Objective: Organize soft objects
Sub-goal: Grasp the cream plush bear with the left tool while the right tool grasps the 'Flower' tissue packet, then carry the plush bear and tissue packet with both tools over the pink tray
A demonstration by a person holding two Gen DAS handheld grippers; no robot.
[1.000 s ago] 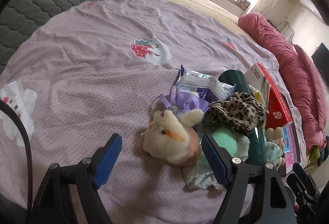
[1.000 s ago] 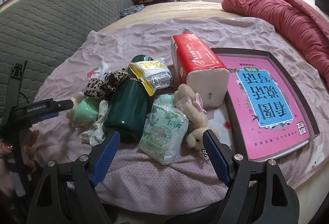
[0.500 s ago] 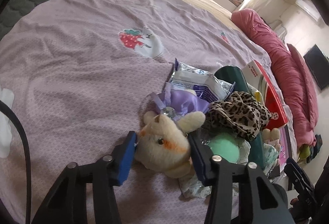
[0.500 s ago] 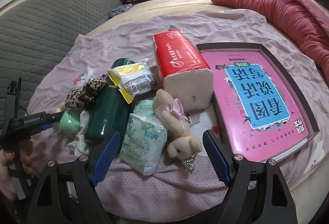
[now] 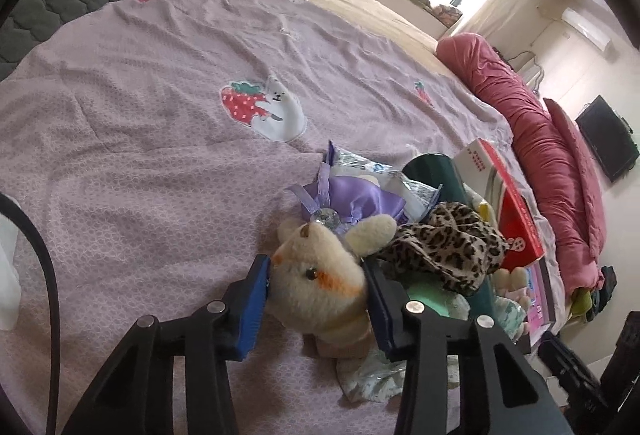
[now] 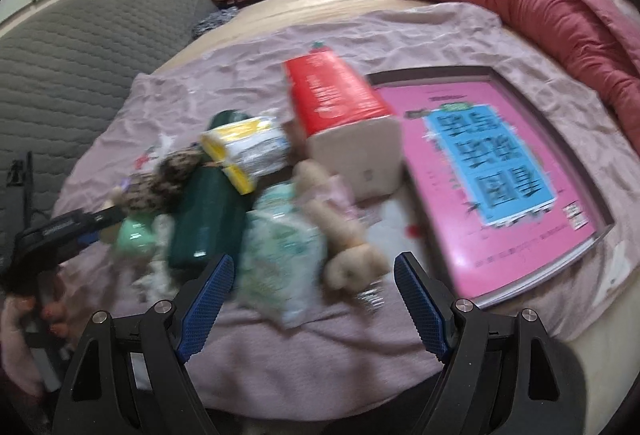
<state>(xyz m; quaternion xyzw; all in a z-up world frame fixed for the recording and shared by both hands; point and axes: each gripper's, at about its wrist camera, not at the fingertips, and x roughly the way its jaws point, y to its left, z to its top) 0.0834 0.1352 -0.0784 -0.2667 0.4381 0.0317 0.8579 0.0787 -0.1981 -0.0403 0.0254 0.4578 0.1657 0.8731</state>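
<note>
Grasp step: left gripper (image 5: pixel 318 299) pinching cream plush bunny (image 5: pixel 320 291).
Jaws just closed; right gripper (image 6: pixel 314 299) spread. Next, I lift clear.

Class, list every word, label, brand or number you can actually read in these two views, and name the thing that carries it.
Nothing reads cleanly in either view.
Pink book: large characters on a blue panel, upside down and blurred; unreadable.
Red tissue pack: white print, too blurred.
Yellow packet: small print, too blurred.
Left gripper, seen from the right wrist: white lettering, too blurred.
Pale green pack: no legible print.
</note>
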